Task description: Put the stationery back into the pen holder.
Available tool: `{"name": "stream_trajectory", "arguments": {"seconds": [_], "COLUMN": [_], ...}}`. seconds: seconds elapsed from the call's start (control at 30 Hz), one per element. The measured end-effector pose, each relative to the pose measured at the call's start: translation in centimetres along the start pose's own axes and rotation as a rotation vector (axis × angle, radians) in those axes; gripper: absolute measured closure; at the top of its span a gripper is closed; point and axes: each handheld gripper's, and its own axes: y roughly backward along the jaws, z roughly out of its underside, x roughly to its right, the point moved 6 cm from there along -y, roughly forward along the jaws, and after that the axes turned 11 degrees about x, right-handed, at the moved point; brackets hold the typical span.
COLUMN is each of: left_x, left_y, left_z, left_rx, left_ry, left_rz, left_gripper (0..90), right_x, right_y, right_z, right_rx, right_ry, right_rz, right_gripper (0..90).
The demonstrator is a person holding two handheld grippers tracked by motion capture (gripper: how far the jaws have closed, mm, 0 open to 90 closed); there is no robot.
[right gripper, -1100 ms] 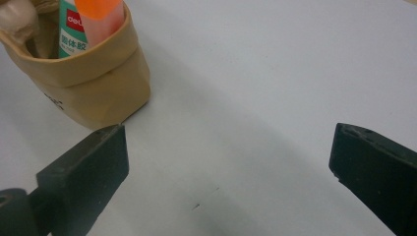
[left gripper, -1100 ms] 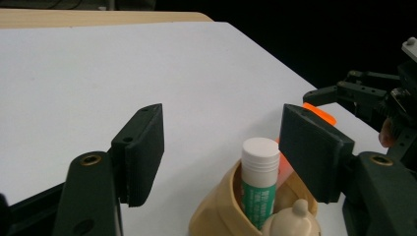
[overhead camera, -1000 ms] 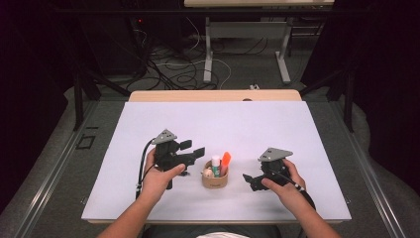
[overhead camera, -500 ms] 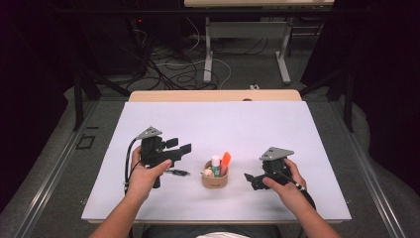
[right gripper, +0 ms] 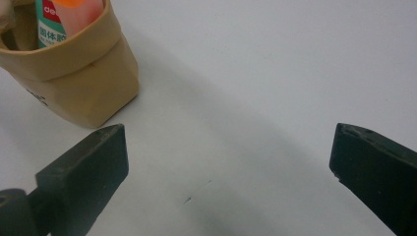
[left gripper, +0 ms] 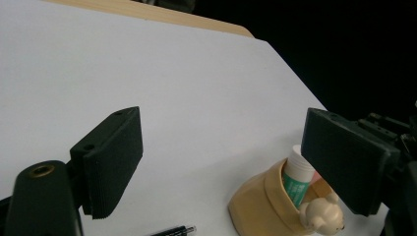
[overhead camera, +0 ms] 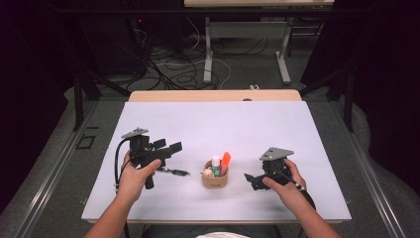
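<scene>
Left of the tan holder (overhead camera: 215, 178), a black pen (overhead camera: 174, 172) lies beneath the left gripper (overhead camera: 170, 148), its fingers just opened wide, empty. Right of the holder, the right gripper (overhead camera: 251, 180) rests on the white desk (overhead camera: 257, 124), fingers wide, empty.

White table top (overhead camera: 247, 124), cables (overhead camera: 173, 64) & desk legs (overhead camera: 285, 54) behind.

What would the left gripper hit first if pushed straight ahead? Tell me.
Probably the tan pen holder, which sits right of centre beyond the open left gripper. The right-hand jaw would likely catch it first, though depth is hard to judge. The black pen lies lower, under the jaws.
</scene>
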Motion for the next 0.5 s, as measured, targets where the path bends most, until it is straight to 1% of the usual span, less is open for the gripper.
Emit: {"name": "stream_trajectory", "arguments": {"seconds": [0.07, 0.1, 0.13, 0.2, 0.23, 0.3, 0.37, 0.4, 0.43, 0.47, 0.5], "left_x": [-0.1, -0.3, -0.4, -0.9, -1.0, -1.3, -1.6, -1.8, -1.8, -1.9, -1.8], "left_y": [0.1, 0.3, 0.4, 0.6, 0.7, 1.0, 1.2, 1.3, 1.3, 1.4, 1.3], "left_z": [0.0, 0.0, 0.1, 0.0, 0.0, 0.0, 0.1, 0.0, 0.0, 0.0, 0.0], "left_rx": [-0.012, -0.023, -0.031, -0.041, -0.046, -0.073, -0.084, -0.091, -0.096, -0.118, -0.120], "left_ry": [0.002, -0.022, -0.022, -0.053, -0.054, -0.119, -0.191, -0.237, -0.270, -0.316, -0.346], "left_rz": [0.001, -0.009, -0.022, -0.034, -0.044, -0.064, -0.094, -0.101, -0.106, -0.110, -0.109], "left_gripper": [16.0, 15.9, 15.9, 16.0, 16.0, 17.3, 18.3, 18.6, 19.8, 20.5, 20.5], "right_x": [-0.1, -0.1, -0.1, -0.1, -0.1, -0.1, -0.1, -0.1, -0.1, -0.1, -0.1], "right_y": [0.0, 0.0, -0.1, -0.1, -0.1, -0.2, -0.2, -0.1, -0.1, -0.1, -0.2], "right_z": [0.0, 0.0, 0.0, 0.0, 0.0, 0.0, 0.1, 0.1, 0.1, 0.1, 0.1], "right_rx": [0.001, 0.001, 0.002, 0.001, 0.006, 0.006, 0.004, -0.009, -0.006, -0.006, 0.003], "right_ry": [0.002, 0.002, 0.001, 0.003, 0.006, 0.003, 0.001, 0.003, 0.002, 0.001, 0.000], "right_rz": [-0.008, -0.008, -0.006, -0.006, -0.007, -0.011, -0.010, -0.010, -0.011, -0.012, -0.012], "right_gripper": [1.0, 1.0, 1.0, 1.0, 1.0, 1.0, 1.0, 1.1, 1.0, 1.1, 1.0]}}
